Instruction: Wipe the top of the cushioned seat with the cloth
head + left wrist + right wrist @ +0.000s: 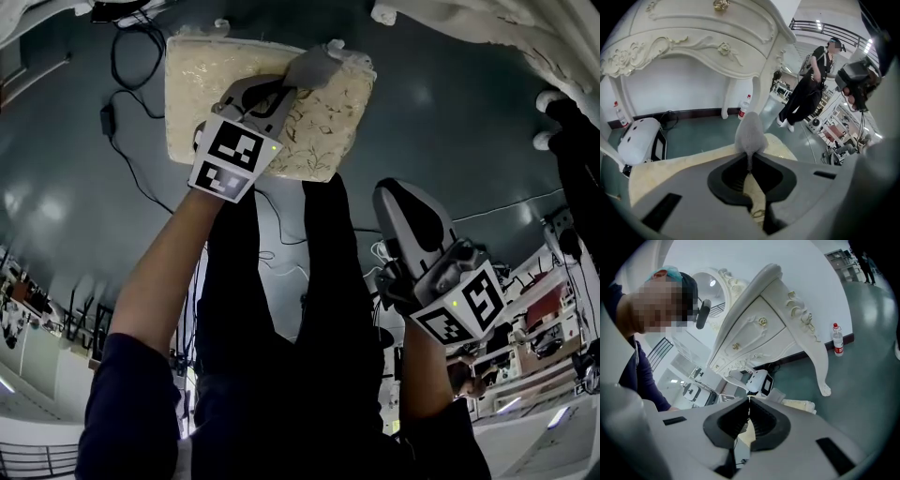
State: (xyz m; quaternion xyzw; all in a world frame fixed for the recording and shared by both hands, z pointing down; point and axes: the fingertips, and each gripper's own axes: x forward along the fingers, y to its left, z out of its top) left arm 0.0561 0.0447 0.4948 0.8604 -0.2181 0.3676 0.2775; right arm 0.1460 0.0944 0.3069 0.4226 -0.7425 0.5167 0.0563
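forearm [164,272] outstretched, left gripper [298,86] pinching cloth [317,64] on cushioned seat [202,94].

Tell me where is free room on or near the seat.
The seat's left half, between its left edge and the left gripper, is bare. The floor right of the seat is open too. Crowded: the cloth corner, and cables on the floor left.

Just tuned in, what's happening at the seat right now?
A person is working with two hand-held grippers. The left hand-held gripper is shut on the grey cloth and holds it over the cushioned seat, near one corner of the top. The right hand-held gripper is off to the side above the floor, jaws together with nothing in them. It takes no part in the wiping.
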